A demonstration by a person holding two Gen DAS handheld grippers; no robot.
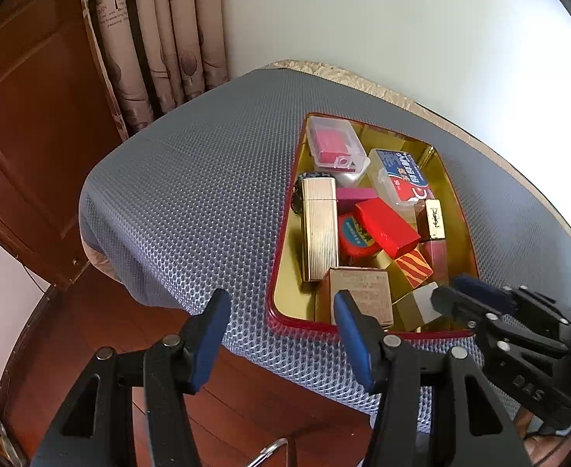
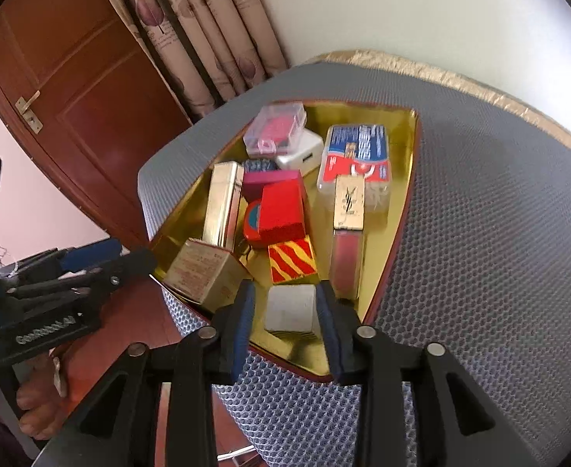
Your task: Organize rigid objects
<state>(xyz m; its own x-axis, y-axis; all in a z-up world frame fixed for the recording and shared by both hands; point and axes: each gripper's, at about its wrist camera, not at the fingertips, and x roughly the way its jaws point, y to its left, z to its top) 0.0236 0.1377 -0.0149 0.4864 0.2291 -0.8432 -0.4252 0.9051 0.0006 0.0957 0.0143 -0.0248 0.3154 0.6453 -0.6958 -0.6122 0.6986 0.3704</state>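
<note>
Right wrist view, gold lipstick [image 2: 348, 204] lengthwise, away

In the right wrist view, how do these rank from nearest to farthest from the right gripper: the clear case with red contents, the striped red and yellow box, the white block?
1. White block: between the fingers of the right gripper, at the tin's near end.
2. Striped red and yellow box: just behind the block, mid tin.
3. Clear case with red contents: far end of the tin, to the left.
</note>
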